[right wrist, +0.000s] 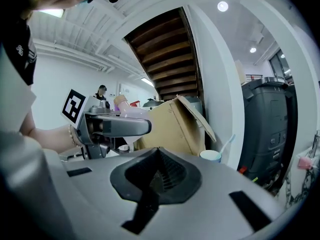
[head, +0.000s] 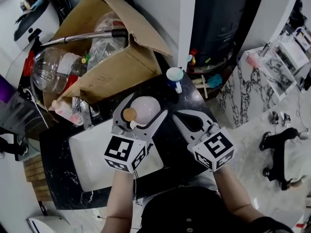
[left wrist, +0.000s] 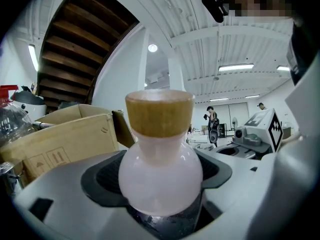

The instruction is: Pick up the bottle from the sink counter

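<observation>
The bottle (left wrist: 160, 176) is small and round-bellied, of milky pale pink, with a short neck under a broad tan cap (left wrist: 159, 113) that looks like wood or cork. In the left gripper view it fills the middle of the frame, cap uppermost, its belly seated between the two dark ribbed pads (left wrist: 107, 176). The left gripper (head: 145, 111) is clamped on it, one jaw against each side of the belly and the neck and cap rising clear above them.

In the head view the bottle sits at the centre of the frame, over the dark counter (head: 180, 147). It is just beyond the far edge of the white sink (head: 90, 161) and just below the cardboard box (head: 114, 57) that takes up the upper left. Dark speckled counter shows under its base; I cannot tell whether the base touches it.

The right gripper (right wrist: 158, 156) lies just right of centre in the head view, beside the left one and apart from the bottle. Its jaws are pressed together with nothing between them. A white cup (head: 174, 74) stands above it, by the box's corner.
</observation>
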The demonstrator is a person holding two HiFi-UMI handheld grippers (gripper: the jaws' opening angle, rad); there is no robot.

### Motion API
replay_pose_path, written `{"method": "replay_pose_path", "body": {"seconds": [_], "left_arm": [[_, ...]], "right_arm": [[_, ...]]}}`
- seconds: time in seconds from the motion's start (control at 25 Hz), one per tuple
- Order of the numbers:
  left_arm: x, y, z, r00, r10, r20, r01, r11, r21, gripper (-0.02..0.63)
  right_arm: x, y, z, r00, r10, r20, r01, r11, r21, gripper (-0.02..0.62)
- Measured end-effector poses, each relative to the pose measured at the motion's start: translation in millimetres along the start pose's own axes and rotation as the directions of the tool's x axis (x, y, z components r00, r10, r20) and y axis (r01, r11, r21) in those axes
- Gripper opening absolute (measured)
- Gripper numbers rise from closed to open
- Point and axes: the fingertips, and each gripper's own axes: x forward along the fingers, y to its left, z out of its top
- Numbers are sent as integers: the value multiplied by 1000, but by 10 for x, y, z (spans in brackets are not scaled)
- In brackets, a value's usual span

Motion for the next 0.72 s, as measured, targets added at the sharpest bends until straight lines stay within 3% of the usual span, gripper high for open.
{"method": "replay_pose_path", "body": {"seconds": [0.36,0.72], "left_arm": [[-308,-62,62,997,58,45,-57,998,-34,394],[-607,-72,21,989,128,74,-123,990,-72,394]], "right_arm": [[-18,125,250,997,49,63,-47,998,-38,6],[-35,292,184,994,90,59,-87,995,-41,6]]}}
